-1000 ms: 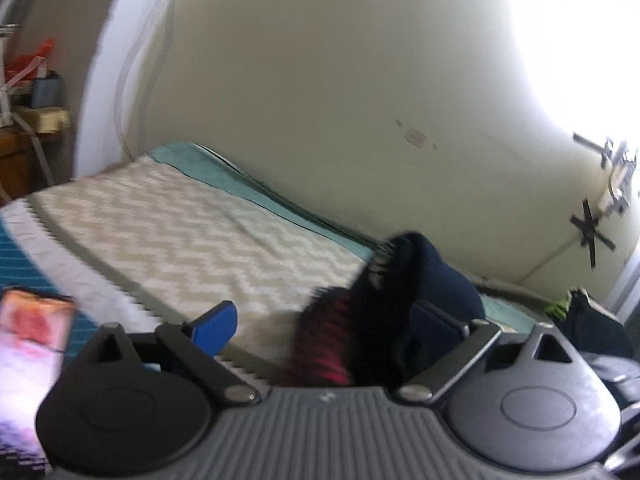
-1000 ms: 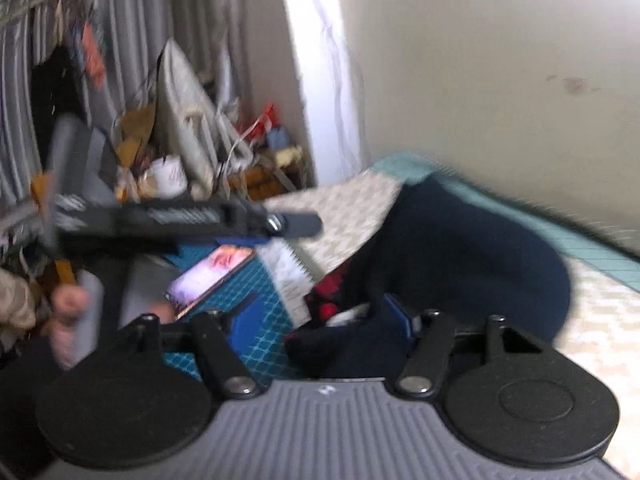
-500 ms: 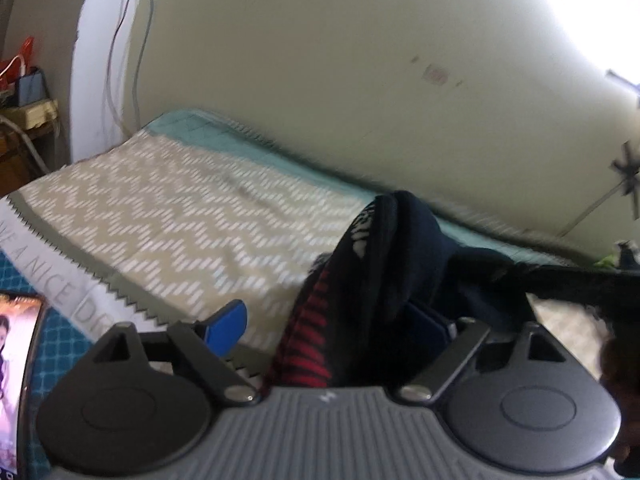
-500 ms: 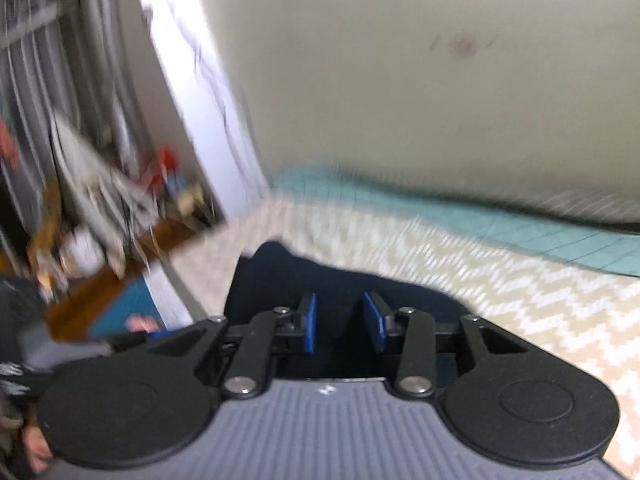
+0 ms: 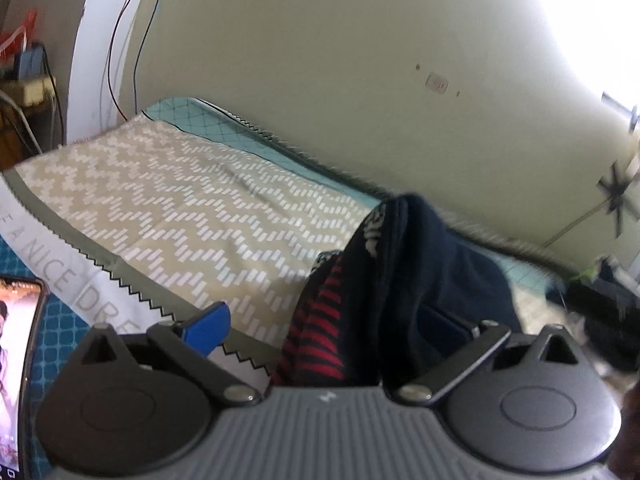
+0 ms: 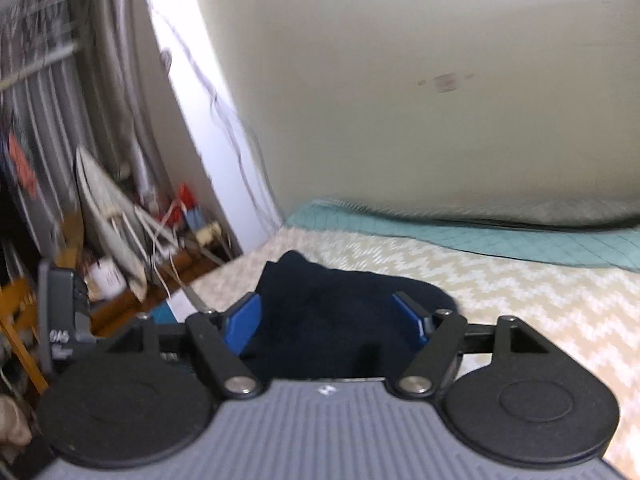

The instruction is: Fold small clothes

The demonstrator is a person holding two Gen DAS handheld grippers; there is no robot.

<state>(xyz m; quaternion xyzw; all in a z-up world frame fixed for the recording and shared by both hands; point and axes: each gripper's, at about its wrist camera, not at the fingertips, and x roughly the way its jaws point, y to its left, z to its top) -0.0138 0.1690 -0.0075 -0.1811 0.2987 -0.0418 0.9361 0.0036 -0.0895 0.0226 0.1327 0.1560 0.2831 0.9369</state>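
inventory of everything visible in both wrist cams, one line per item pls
dark garment: 1, navy with red-striped part and white print, bunched on the mat, between both grippers' fingers
zigzag mat: 1, beige and white, spread over the bed
bed cover: 1, teal, quilted, along the wall
phone: 1, screen lit, lower left of the left view
wall: 1, pale cream with a small mark
wires: a few, red and black, down the white corner
clutter: many blurred items, mixed colours, shelf left of the bed
dark pile: 1, blurred, far right
left gripper: 1, black with blue pads, jaws opening, garment between them
right gripper: 1, same build, jaws opening over the garment
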